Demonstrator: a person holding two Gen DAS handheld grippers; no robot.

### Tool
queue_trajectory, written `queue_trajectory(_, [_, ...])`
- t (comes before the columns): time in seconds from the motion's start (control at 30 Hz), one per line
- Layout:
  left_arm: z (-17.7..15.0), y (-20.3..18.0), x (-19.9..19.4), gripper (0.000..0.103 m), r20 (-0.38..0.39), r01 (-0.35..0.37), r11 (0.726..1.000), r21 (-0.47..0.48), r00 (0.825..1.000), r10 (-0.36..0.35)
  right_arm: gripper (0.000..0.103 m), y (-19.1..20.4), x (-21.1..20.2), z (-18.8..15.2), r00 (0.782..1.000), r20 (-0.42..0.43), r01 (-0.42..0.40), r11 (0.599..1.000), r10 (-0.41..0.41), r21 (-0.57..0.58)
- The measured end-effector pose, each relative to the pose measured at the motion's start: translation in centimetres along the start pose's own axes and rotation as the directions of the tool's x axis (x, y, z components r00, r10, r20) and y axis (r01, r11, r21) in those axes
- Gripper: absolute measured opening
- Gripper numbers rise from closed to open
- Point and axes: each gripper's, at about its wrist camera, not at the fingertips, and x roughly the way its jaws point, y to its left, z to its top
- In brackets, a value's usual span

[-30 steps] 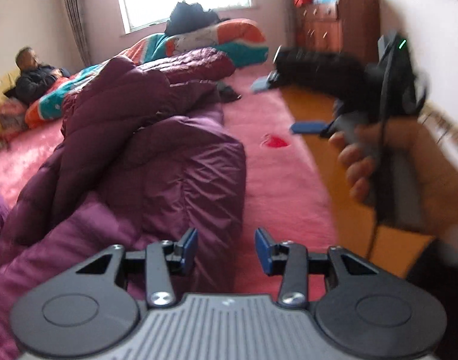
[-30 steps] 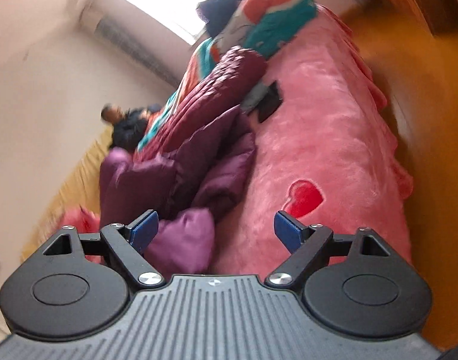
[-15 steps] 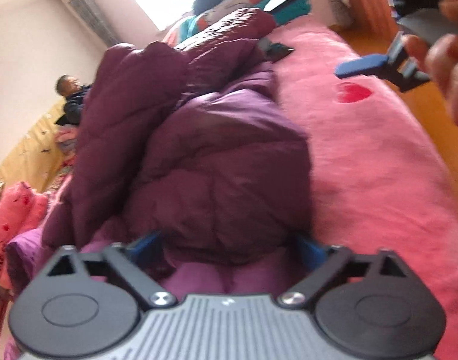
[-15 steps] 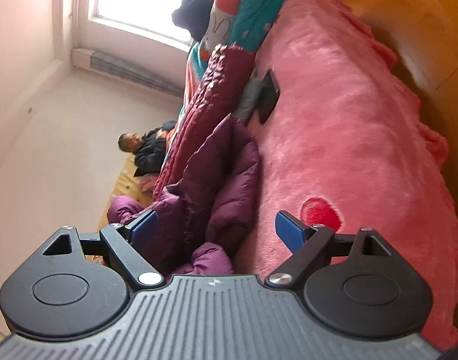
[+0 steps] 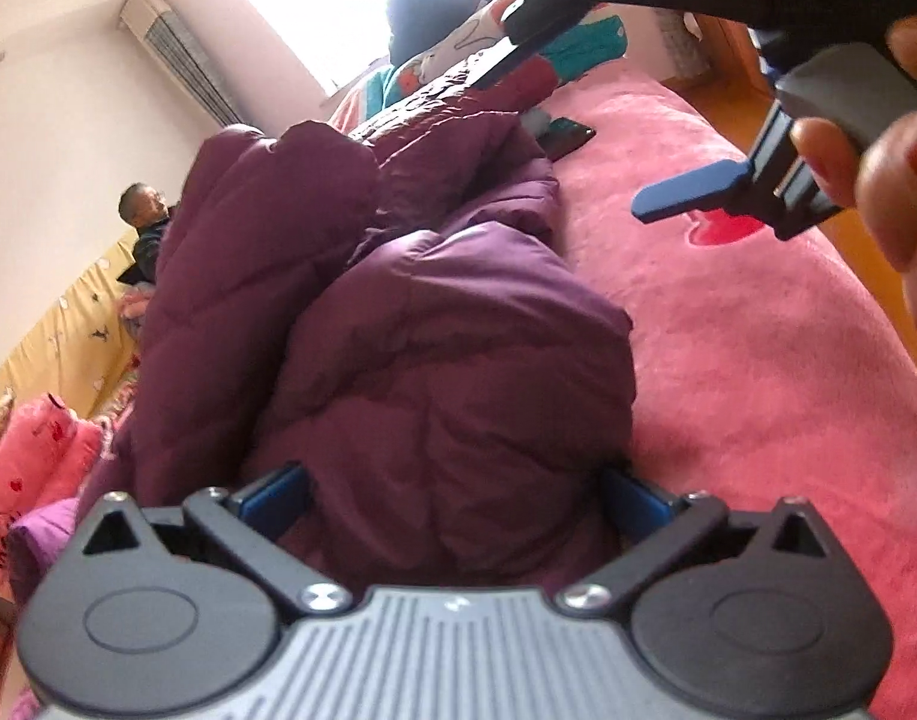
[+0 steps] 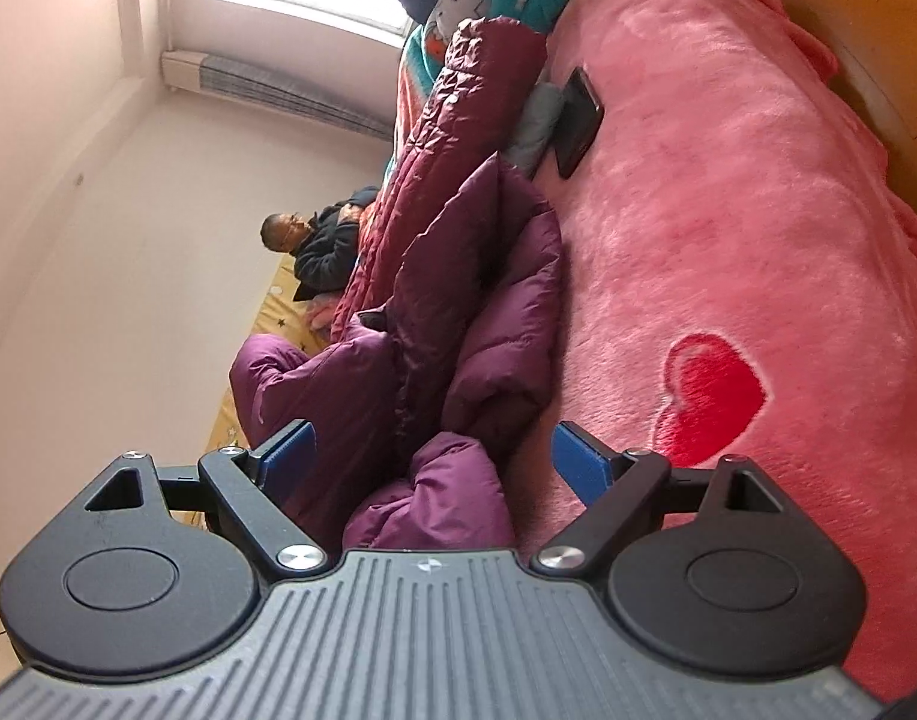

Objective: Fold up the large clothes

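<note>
Straddling purple coat [image 5: 458, 360], left gripper [image 5: 452, 498] wide

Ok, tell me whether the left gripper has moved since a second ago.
Yes. The left gripper has come forward and down onto the purple down jacket, which now bulges between its wide-open fingers; earlier they stood short of it.

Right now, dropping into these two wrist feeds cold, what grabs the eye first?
A big puffy purple down coat lies heaped on the pink plush blanket, and the left gripper has its jaws spread wide around the coat's near bulge. The right gripper is open too, over a lighter purple fold by a red heart on the blanket. A dark phone lies farther up the bed.
</note>
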Motion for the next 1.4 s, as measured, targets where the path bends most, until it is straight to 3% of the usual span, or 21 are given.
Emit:
queue_trajectory(0.1, [0.3, 0.3, 1.0, 0.102, 0.001, 0.025, 1.000, -0.012, 1.000, -0.025, 0.103, -0.1, -0.1, 0.2, 1.000, 0.010, 0.003, 1.000, -0.003, 0.000])
queue_trajectory(0.17, [0.6, 1.0, 1.6, 0.096, -0.014, 0.067, 0.997, -0.039, 0.998, -0.067, 0.103, -0.3, -0.1, 0.3, 1.000, 0.011, -0.002, 1.000, 0.001, 0.014])
queue_trajectory(0.23, [0.9, 1.4, 1.9, 0.065, -0.016, 0.105, 0.992, -0.071, 0.994, -0.107, 0.103, -0.5, 0.0, 0.3, 1.000, 0.005, 0.001, 1.000, -0.001, 0.022])
queue_trajectory(0.33, [0.8, 2.4, 2.4, 0.036, -0.022, 0.126, 0.986, -0.108, 0.991, -0.129, 0.103, -0.7, 0.3, 0.3, 1.000, -0.021, 0.005, 1.000, -0.005, 0.029])
queue_trajectory(0.43, [0.6, 4.6, 1.9, 0.018, 0.002, 0.160, 0.965, -0.207, 0.987, -0.164, 0.103, -0.7, 0.8, 0.1, 0.999, -0.047, 0.012, 1.000, -0.011, 0.024])
queue_trajectory(0.47, [0.6, 5.4, 1.5, 0.016, 0.016, 0.175, 0.956, -0.237, 0.984, -0.176, 0.103, -0.6, 0.9, 0.1, 0.999, -0.050, 0.017, 1.000, -0.016, 0.016])
queue_trajectory(0.6, [0.5, 9.7, -1.7, 0.013, 0.097, 0.243, 0.900, -0.362, 0.970, -0.223, 0.103, -0.3, 0.9, 0.1, 0.998, -0.044, 0.031, 0.999, -0.032, -0.017])
queue_trajectory(0.77, [0.3, 17.7, -6.8, 0.011, 0.227, 0.325, 0.766, -0.554, 0.945, -0.237, 0.103, 1.6, 1.4, -0.5, 0.995, -0.035, 0.084, 0.983, -0.091, -0.162])
queue_trajectory(0.83, [0.1, 20.3, -8.4, 0.009, 0.266, 0.339, 0.731, -0.593, 0.939, -0.220, 0.103, 2.8, 1.9, -1.2, 0.994, -0.039, 0.092, 0.965, -0.104, -0.247])
queue_trajectory(0.87, [-0.1, 21.7, -9.4, 0.009, 0.290, 0.350, 0.706, -0.615, 0.934, -0.210, 0.103, 3.6, 2.2, -1.7, 0.993, -0.045, 0.094, 0.950, -0.113, -0.299])
queue_trajectory(1.0, [-0.2, 25.4, -12.5, 0.001, 0.388, 0.394, 0.651, -0.649, 0.907, -0.162, 0.103, 6.7, 3.3, -4.5, 0.990, -0.062, 0.080, 0.857, -0.129, -0.509])
queue_trajectory(1.13, [0.3, 27.1, -15.0, 0.000, 0.465, 0.425, 0.637, -0.644, 0.878, -0.116, 0.103, 10.0, 4.2, -7.7, 0.992, -0.073, 0.030, 0.740, -0.107, -0.672])
queue_trajectory(1.2, [0.0, 27.6, -14.9, 0.000, 0.450, 0.397, 0.654, -0.644, 0.888, -0.097, 0.103, 11.0, 4.7, -8.9, 0.993, -0.065, 0.022, 0.690, -0.100, -0.723])
queue_trajectory(1.3, [-1.4, 27.5, -13.7, 0.000, 0.401, 0.382, 0.641, -0.666, 0.908, -0.125, 0.103, 11.3, 6.1, -10.4, 0.985, 0.006, 0.108, 0.589, -0.172, -0.800])
queue_trajectory(1.4, [-3.8, 26.9, -12.6, 0.000, 0.332, 0.353, 0.632, -0.690, 0.930, -0.157, 0.103, 11.1, 6.6, -10.3, 0.976, 0.078, 0.181, 0.555, -0.204, -0.812])
